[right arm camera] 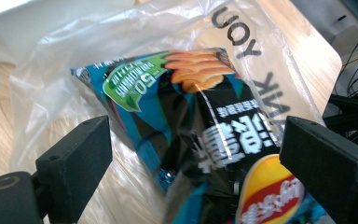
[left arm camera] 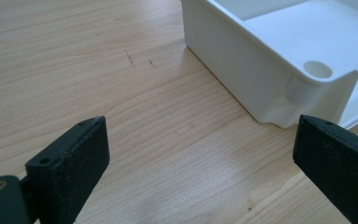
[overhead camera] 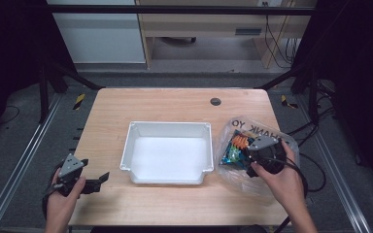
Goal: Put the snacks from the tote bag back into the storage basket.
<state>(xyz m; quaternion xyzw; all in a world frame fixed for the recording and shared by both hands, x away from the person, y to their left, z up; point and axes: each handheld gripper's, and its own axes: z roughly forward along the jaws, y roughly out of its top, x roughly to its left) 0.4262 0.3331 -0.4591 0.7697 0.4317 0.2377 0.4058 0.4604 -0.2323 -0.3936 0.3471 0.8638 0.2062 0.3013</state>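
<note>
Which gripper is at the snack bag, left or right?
The right gripper: its open jaws straddle the snack packet inside the clear plastic bag. The left gripper sits open over bare table, beside the white tray.

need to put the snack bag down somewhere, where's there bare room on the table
The white tray is bare inside. Bare wood lies between the tray's far rim and the table's far edge with its dark grommet, and left of the tray, beyond the left gripper. The right side is crowded: plastic bag, snack bag, right gripper.

white bin (overhead camera: 167,129) between bare table (overhead camera: 126,104) sides
</note>
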